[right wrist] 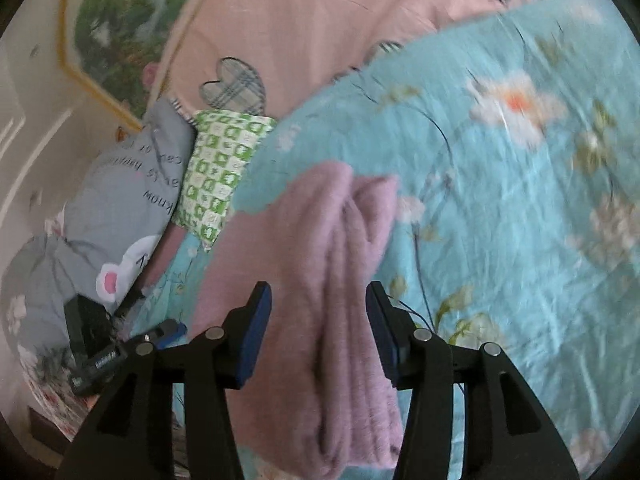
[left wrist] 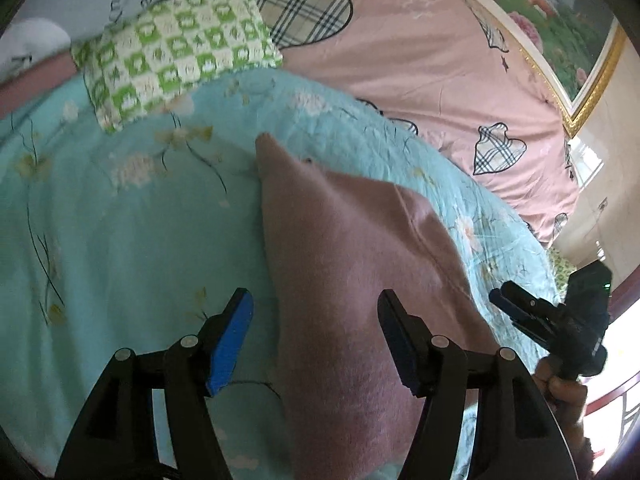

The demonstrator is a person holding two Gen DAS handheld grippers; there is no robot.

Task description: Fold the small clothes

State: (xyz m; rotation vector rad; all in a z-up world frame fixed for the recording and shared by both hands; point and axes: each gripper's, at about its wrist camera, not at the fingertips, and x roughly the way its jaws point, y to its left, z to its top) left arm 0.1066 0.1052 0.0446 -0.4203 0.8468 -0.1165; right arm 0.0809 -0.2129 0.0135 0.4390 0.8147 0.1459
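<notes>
A fuzzy mauve-pink garment (left wrist: 352,264) lies folded on the light-blue floral quilt (left wrist: 120,220). My left gripper (left wrist: 316,336) is open just above its near part, one finger over the quilt and one over the cloth. In the right wrist view the garment (right wrist: 320,248) shows stacked folds along its right side. My right gripper (right wrist: 318,332) is open and straddles those folds from above. The right gripper also shows in the left wrist view (left wrist: 516,312) at the garment's right, and the left gripper in the right wrist view (right wrist: 160,334) at far left. Neither holds cloth.
A green-and-white checked pillow (left wrist: 172,48) and a grey printed pillow (right wrist: 120,200) lie at the head of the bed. A pink sheet with plaid hearts (left wrist: 420,60) covers the far side. A framed picture (left wrist: 560,20) hangs on the wall.
</notes>
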